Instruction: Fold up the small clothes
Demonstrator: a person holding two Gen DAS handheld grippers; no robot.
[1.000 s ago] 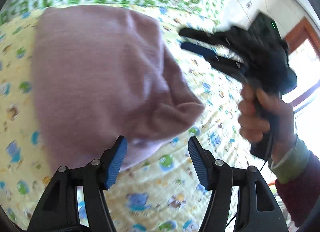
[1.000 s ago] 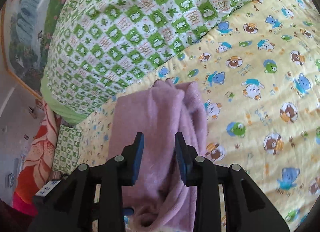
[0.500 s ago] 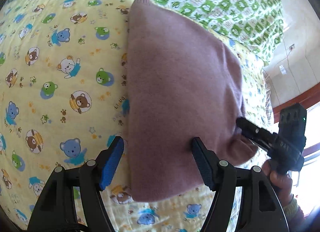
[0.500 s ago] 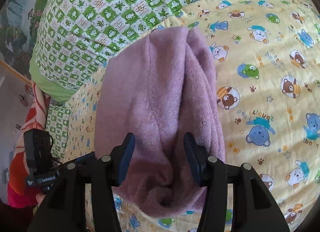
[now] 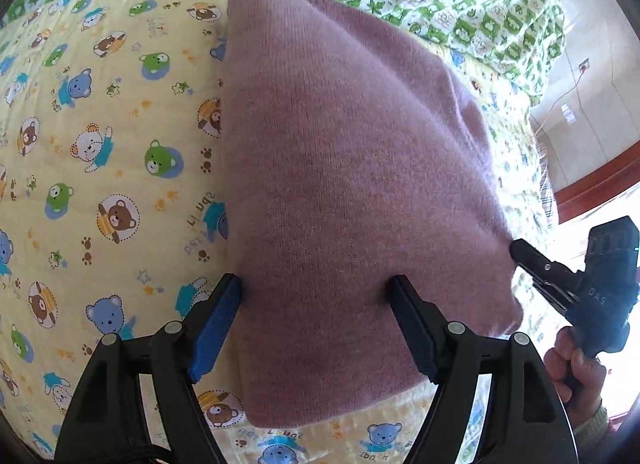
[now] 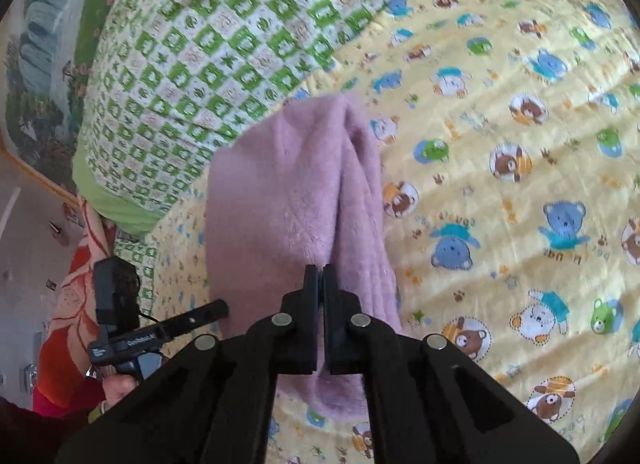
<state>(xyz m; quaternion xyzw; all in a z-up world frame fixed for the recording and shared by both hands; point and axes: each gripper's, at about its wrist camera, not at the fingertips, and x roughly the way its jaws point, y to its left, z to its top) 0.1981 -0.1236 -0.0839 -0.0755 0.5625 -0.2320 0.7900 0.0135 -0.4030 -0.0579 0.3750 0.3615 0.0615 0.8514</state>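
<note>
A folded pink knit garment (image 5: 352, 167) lies flat on the yellow bear-print quilt (image 5: 100, 143). My left gripper (image 5: 316, 288) hangs low over the garment's near end. Its jaws are opening: the left blue pad (image 5: 218, 324) stands at the garment's left edge and the other finger rests over its middle, neither pressing. My right gripper (image 5: 516, 250) reaches the garment's right corner. In the right wrist view that gripper (image 6: 320, 270) is shut, its tips pinched on a crease of the pink garment (image 6: 288, 191).
A green-and-white checked quilt (image 6: 192, 63) is bunched along the far side. A wooden door frame (image 5: 592, 179) and pale wall stand beyond the bed's right edge. Orange floral fabric (image 6: 72, 288) hangs at the bed's side. A hand (image 5: 576, 364) holds the right gripper.
The left gripper moved in over the garment's near end and spread wider. The right gripper came down onto the garment's side fold and went from open to shut.
</note>
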